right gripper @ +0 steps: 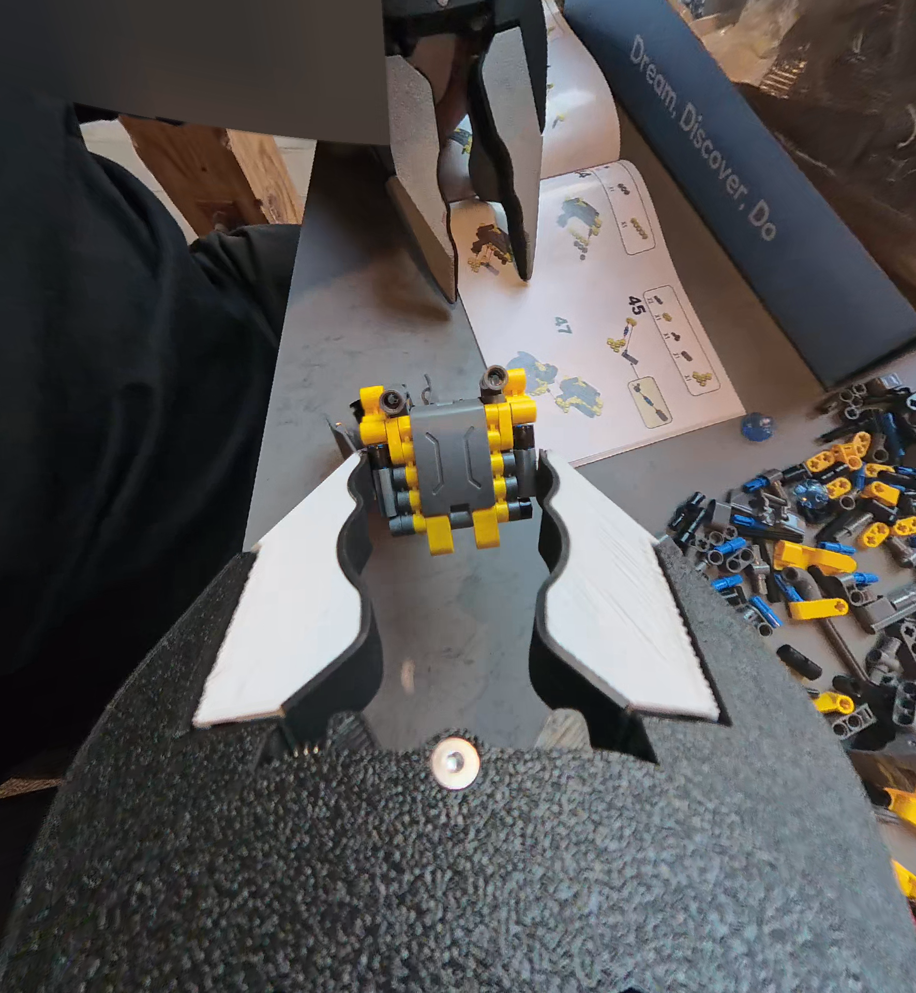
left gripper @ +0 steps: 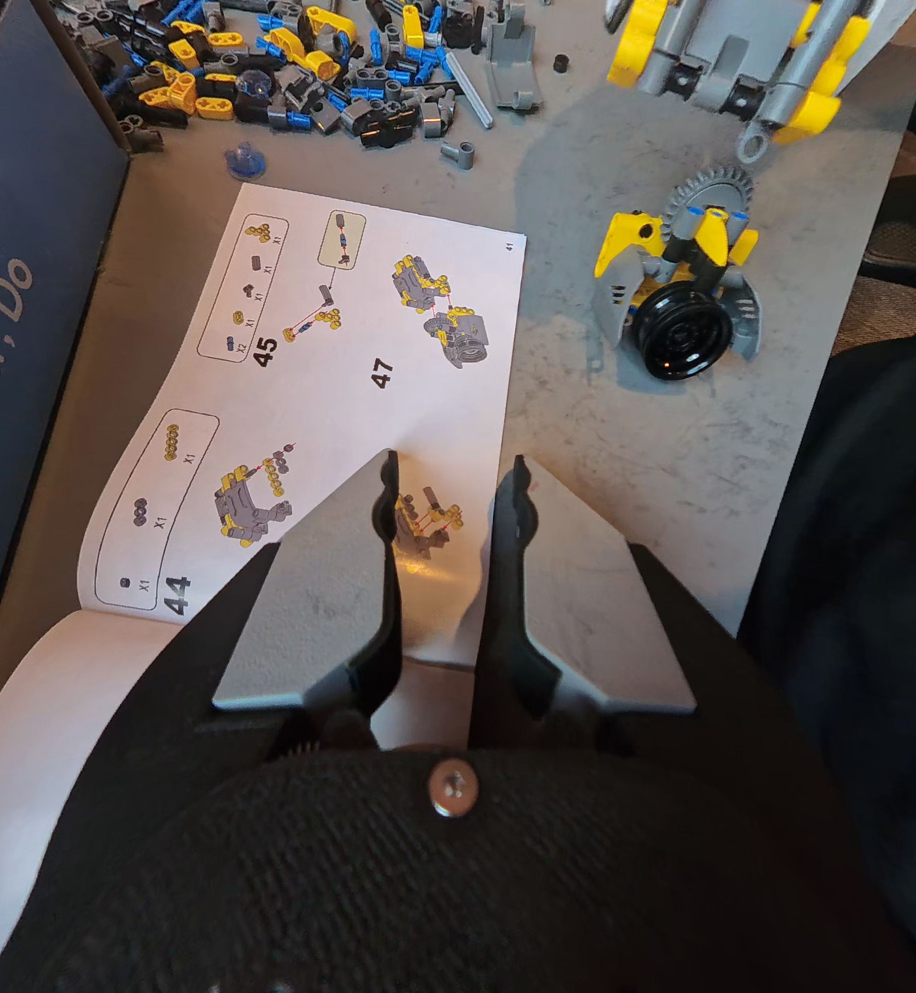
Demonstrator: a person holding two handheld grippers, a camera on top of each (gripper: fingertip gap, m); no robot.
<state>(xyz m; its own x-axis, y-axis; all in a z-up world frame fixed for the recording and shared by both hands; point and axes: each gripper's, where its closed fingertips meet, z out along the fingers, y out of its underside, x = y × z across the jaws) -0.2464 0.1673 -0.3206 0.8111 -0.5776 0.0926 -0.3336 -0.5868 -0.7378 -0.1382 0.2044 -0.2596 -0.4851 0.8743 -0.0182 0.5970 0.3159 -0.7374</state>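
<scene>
My right gripper [right gripper: 451,460] is shut on a yellow and grey brick assembly [right gripper: 447,462], gripped at its two sides by the fingertips and held above the grey table [right gripper: 337,333]. The same assembly shows at the top right of the left wrist view [left gripper: 735,64]. Below it on the table stands a smaller sub-assembly with a black wheel and a grey gear [left gripper: 676,301]. My left gripper [left gripper: 454,460] is open and empty, hovering over the right edge of an open instruction booklet [left gripper: 337,349]. It also shows at the top of the right wrist view [right gripper: 489,287].
A pile of loose black, blue, yellow and grey parts [left gripper: 294,70] lies at the far side of the table [right gripper: 848,537]. A dark blue box [left gripper: 31,268] stands along the booklet's left. A blue clear dome piece [left gripper: 245,160] lies near the booklet. A person's dark clothing [right gripper: 95,376] is at the table's edge. Spacing between my two grippers at the tips: around 15 cm.
</scene>
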